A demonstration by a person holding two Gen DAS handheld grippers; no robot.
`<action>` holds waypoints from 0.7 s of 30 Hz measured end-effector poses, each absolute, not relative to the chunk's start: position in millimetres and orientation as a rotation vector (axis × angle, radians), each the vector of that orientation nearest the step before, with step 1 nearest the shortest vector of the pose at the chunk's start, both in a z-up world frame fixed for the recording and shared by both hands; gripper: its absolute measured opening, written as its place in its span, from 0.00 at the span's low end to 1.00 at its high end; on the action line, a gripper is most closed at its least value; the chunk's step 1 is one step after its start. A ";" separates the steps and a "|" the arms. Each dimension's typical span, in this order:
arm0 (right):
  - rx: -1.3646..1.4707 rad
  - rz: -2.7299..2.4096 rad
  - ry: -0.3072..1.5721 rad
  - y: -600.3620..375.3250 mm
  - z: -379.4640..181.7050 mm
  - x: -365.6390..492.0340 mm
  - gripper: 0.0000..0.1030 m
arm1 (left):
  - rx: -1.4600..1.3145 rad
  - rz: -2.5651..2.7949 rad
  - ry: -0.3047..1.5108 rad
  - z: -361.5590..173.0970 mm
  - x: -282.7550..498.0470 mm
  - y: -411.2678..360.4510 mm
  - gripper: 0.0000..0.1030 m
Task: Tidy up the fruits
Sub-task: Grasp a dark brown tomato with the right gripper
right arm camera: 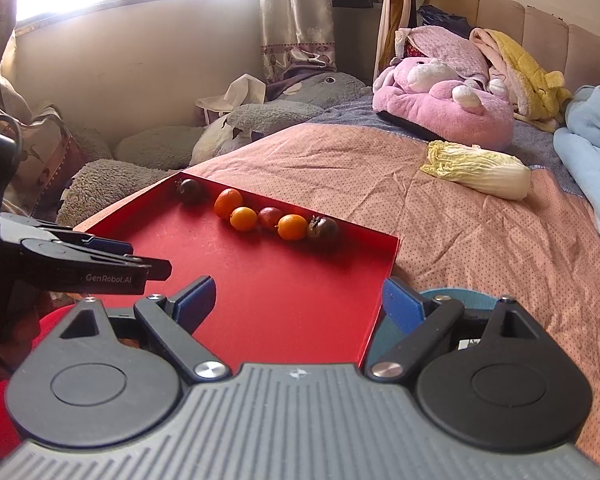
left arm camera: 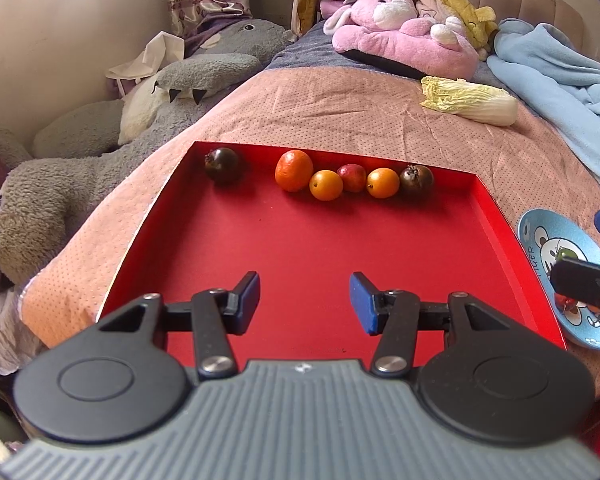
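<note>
While both tools hang over the near end of the red tray (left arm camera: 324,248), no fruit is in hand. The left gripper (left arm camera: 304,300) has its jaws spread wide with nothing between them; the right gripper (right arm camera: 298,302) is likewise wide open and empty, straddling the tray's right wall above the blue plate (left arm camera: 540,236).

The fruit sits along the tray's far wall: a dark fruit (left arm camera: 223,165) alone toward the left corner, then, after a gap, a row of five touching or nearly so — a large orange (left arm camera: 294,170), a small orange (left arm camera: 326,185), a reddish fruit (left arm camera: 352,177), a second small orange (left arm camera: 383,183) and another dark fruit (left arm camera: 416,181). The plate appears to hold small items (partly hidden by the right tool, so not identified).

Judgement: a pick has not yet begun. The next move calls for a reach to the far wall and a closure on a single piece without nudging its neighbours.
</note>
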State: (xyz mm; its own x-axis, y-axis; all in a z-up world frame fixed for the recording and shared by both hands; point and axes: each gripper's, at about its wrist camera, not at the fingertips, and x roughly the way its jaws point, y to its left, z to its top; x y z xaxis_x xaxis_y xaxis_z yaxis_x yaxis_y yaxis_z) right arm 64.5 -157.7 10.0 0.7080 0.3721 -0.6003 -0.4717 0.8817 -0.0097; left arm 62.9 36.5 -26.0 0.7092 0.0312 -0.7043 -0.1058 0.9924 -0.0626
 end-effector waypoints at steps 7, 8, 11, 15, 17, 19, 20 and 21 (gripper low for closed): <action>-0.183 0.468 0.640 -132.0 -2.6 123.0 0.89 | -0.112 0.070 0.782 -27.6 67.8 44.9 0.51; -0.177 0.463 0.653 -129.4 -6.3 134.4 0.89 | -0.111 0.068 0.782 -27.8 68.8 45.6 0.51; -0.151 0.446 0.692 -121.6 -18.4 166.0 0.82 | -0.111 0.061 0.780 -28.3 70.4 47.4 0.51; -0.152 0.438 0.745 -110.7 -37.2 198.2 0.70 | -0.115 0.051 0.779 -29.5 72.2 50.1 0.51; -0.162 0.433 0.772 -105.5 -47.2 210.0 0.65 | -0.118 0.048 0.779 -30.2 73.5 51.6 0.51; -0.183 0.423 0.797 -100.9 -57.0 218.7 0.61 | -0.120 0.046 0.778 -31.1 74.4 52.5 0.51; -0.195 0.421 0.812 -98.5 -62.2 222.4 0.57 | -0.123 0.044 0.780 -31.8 75.4 53.2 0.51; -0.205 0.419 0.827 -96.3 -66.7 226.2 0.55 | -0.126 0.042 0.782 -32.4 76.2 53.7 0.51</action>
